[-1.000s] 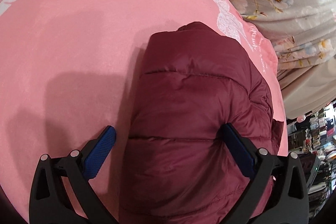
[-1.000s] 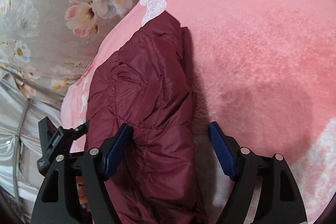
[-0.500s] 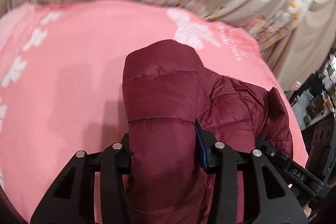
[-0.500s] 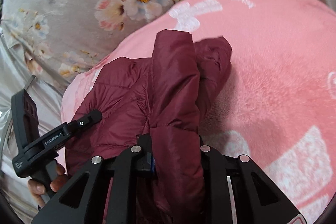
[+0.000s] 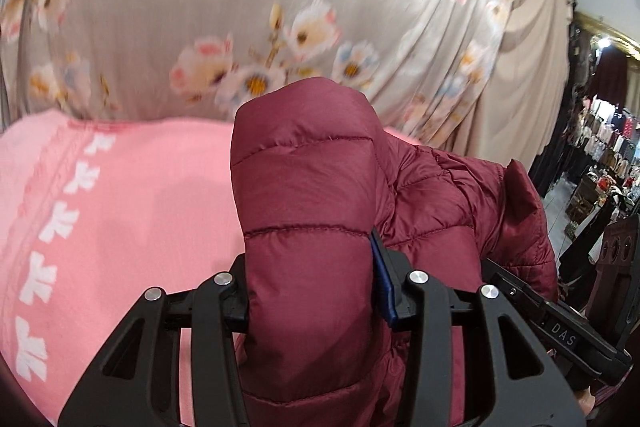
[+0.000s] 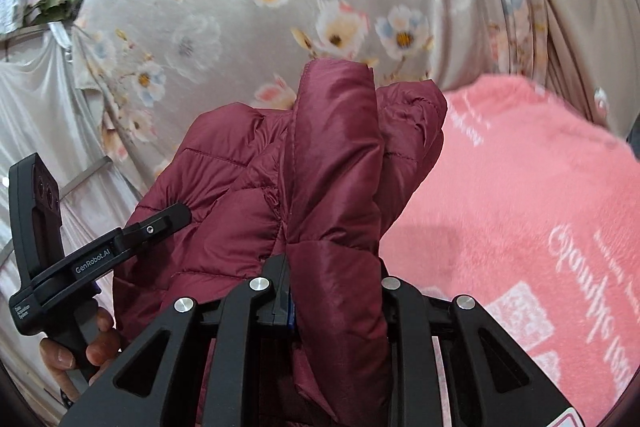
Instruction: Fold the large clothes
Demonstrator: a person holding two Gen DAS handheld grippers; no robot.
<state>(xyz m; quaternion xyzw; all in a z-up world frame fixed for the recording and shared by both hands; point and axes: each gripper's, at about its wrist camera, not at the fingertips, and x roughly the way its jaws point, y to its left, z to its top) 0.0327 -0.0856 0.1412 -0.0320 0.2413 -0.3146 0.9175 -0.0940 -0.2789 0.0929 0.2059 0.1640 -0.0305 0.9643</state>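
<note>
Whereas a second ago both sets of jaws stood wide over the maroon puffer jacket (image 5: 312,211) lying on the pink blanket (image 5: 120,227), the left gripper (image 5: 312,307) and right gripper (image 6: 336,299) now each clamp an edge and hold it above the blanket, probably carrying it over for a fold.

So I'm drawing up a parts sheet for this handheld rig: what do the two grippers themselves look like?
Both are matte black plastic with triangular cut-outs in the arms and round silver screw heads. The left gripper has blue finger pads; the right gripper shows a sliver of blue too. In the right wrist view the left one's body reads "GenRobot.AI" in white. In the left wrist view the right one's body reads "DAS". No cables or sleeves show.
</note>
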